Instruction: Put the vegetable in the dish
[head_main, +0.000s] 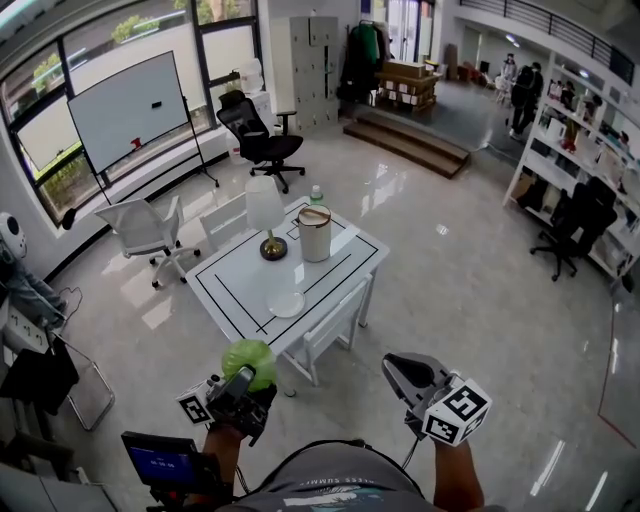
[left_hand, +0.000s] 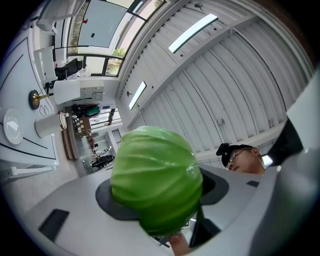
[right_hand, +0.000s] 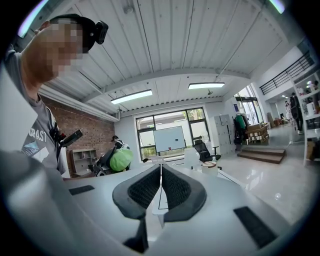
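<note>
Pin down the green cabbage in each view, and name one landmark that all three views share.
Head view: the cabbage sits at lower left of centre, held in the left gripper.
Left gripper view: the cabbage fills the lower centre, clamped between the jaws.
Right gripper view: the cabbage is small, left of centre, beyond the shut right gripper.
Shared landmark: the white-shaded table lamp.

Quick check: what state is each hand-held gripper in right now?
Left hand-held gripper: closed on the round green leafy cabbage.
Right hand-held gripper: closed, empty.
</note>
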